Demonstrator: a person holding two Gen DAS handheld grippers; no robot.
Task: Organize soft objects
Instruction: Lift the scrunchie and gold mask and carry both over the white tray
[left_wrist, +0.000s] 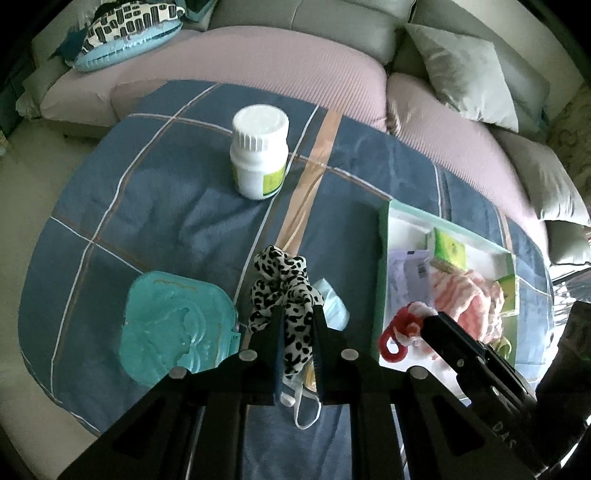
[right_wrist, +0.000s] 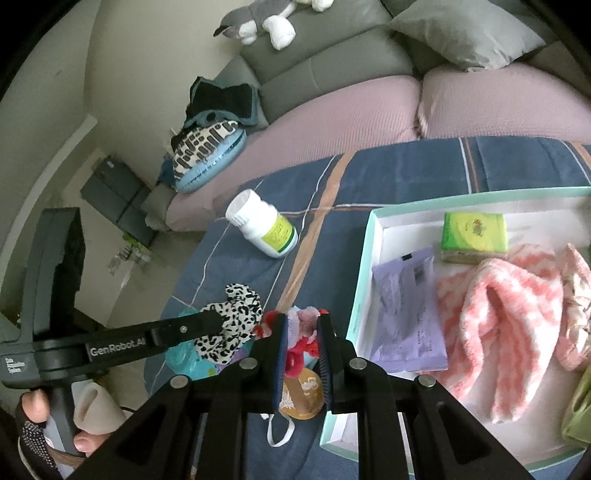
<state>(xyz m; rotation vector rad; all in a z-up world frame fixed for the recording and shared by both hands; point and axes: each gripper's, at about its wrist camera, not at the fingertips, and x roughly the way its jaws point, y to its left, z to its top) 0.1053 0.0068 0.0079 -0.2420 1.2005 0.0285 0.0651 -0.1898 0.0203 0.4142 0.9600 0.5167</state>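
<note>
This is a home living room. A grey sofa (right_wrist: 332, 62) with pink seat covers (left_wrist: 258, 74) curves around a low table spread with a blue checked cloth (left_wrist: 166, 206); a grey throw pillow (left_wrist: 465, 74) leans in the sofa's corner. A plush toy (right_wrist: 258, 18) lies on the backrest, and a patterned cushion (right_wrist: 207, 155) and folded clothes sit at the sofa's far end.

Black-and-white spotted scrunchie (left_wrist: 282, 291). Red and pink scrunchie (right_wrist: 303, 332). White bottle (left_wrist: 258, 157), yellow-green label. Teal case (left_wrist: 177, 325). Blue checked cloth (left_wrist: 166, 206). Mint-rimmed box (right_wrist: 369, 236), pink-and-white towel (right_wrist: 506, 317) inside.
</note>
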